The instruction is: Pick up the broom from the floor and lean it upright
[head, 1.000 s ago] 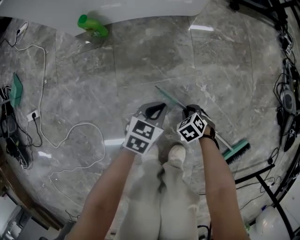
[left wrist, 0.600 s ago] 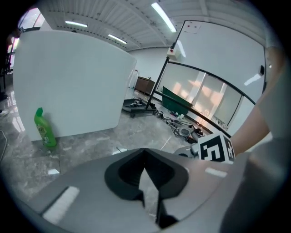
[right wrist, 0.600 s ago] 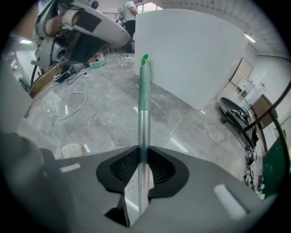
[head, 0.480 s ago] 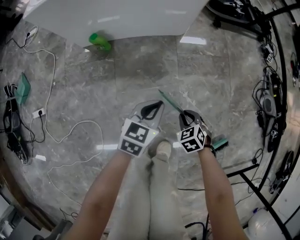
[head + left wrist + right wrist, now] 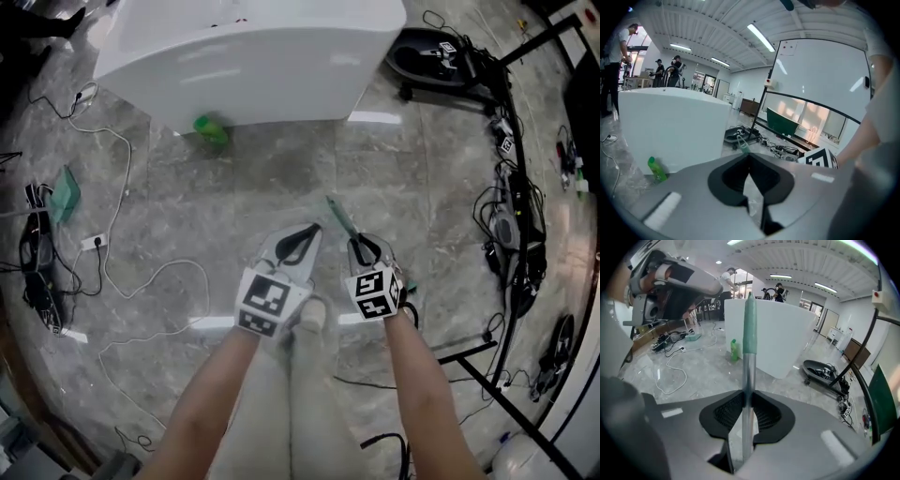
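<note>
Both hands and the green-capped metal-shafted broom [image 5: 749, 341] have risen. Your right gripper [image 5: 748, 401] clamps its shaft, which points far. Your left gripper [image 5: 750, 158] is closed, seemingly empty, just left.

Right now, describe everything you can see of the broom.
The broom has a thin, silvery, metal-looking handle ending in a pale green grip sleeve. The right gripper is shut on the shaft, ribbed black pads pressing both sides, the green end sticking out past the jaws. In the head view the handle slants up and left from that gripper. The brush head cannot be made out behind that gripper. The left gripper sits beside the handle, not touching.
</note>
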The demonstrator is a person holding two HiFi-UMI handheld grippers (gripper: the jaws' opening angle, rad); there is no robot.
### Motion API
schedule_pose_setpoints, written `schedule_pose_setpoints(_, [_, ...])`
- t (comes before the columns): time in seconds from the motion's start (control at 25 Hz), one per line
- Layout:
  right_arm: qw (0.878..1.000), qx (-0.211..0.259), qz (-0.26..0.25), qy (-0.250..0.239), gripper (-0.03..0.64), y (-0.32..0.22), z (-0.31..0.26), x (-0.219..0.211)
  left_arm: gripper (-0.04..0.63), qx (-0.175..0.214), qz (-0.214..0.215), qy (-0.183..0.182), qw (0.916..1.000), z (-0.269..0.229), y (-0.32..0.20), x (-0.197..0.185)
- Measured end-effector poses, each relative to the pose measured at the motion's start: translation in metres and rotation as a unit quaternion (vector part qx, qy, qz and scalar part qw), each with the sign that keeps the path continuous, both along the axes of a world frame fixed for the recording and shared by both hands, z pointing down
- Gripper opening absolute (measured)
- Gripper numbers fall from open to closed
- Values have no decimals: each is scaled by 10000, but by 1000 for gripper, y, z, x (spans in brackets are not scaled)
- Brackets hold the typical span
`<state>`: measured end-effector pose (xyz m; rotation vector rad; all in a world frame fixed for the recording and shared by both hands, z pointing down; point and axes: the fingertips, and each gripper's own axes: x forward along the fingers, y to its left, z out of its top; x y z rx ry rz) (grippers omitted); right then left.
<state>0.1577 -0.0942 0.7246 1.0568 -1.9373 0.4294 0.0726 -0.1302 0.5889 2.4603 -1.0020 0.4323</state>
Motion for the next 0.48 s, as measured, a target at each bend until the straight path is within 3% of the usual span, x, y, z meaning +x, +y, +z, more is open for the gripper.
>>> schedule_pose_setpoints(0.48, [9948,544,777,-374,81,-70,-87,11,-2,478,-616,159,9968,-89,-44,-5])
